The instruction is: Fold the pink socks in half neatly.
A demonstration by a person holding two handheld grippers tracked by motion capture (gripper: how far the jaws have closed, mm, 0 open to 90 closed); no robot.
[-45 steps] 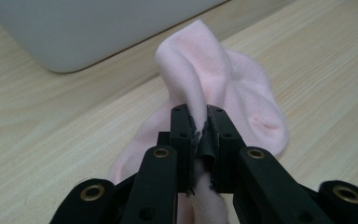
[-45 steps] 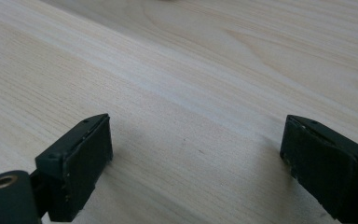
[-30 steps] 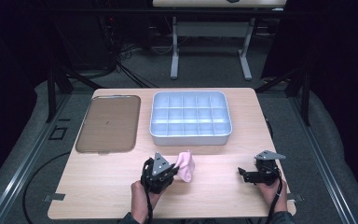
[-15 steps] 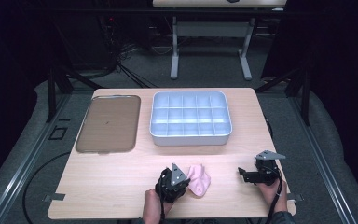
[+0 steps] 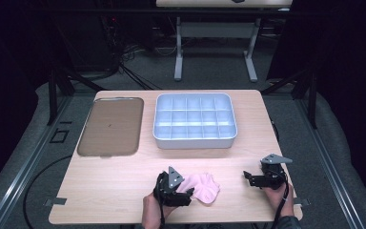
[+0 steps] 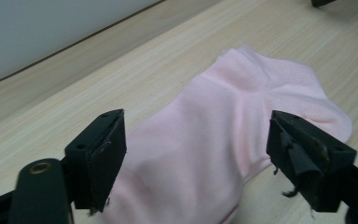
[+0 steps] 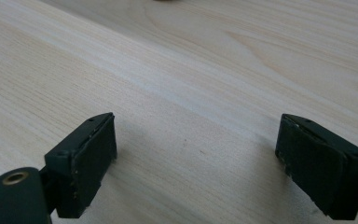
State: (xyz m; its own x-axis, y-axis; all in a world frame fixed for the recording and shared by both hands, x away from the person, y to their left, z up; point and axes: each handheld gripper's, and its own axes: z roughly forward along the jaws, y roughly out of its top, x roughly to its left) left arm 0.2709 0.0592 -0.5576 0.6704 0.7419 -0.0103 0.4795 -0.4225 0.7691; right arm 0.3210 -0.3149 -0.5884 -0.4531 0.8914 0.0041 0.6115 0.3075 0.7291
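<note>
A pale pink sock (image 5: 204, 187) lies flat on the wooden table (image 5: 124, 181) near its front edge. My left gripper (image 5: 187, 194) sits just left of it and low over its near end. In the left gripper view the sock (image 6: 223, 140) lies between and under the jaws, which have just been opening and now stand wide, with the pads off the cloth. My left gripper (image 6: 196, 156) is open. My right gripper (image 5: 248, 178) rests at the front right, apart from the sock. Its jaws stand open over bare wood (image 7: 191, 116), so the right gripper (image 7: 196, 163) holds nothing.
A grey plastic bin (image 5: 194, 120) split into several compartments stands at the back centre. A flat brown tray (image 5: 108, 126) lies to its left. Beyond the table's far edge stand a table leg frame and cables on a dark floor.
The left gripper has carried the sock rightward and down onto the table, then opened its jaws and let go of it. The right gripper has kept still.
</note>
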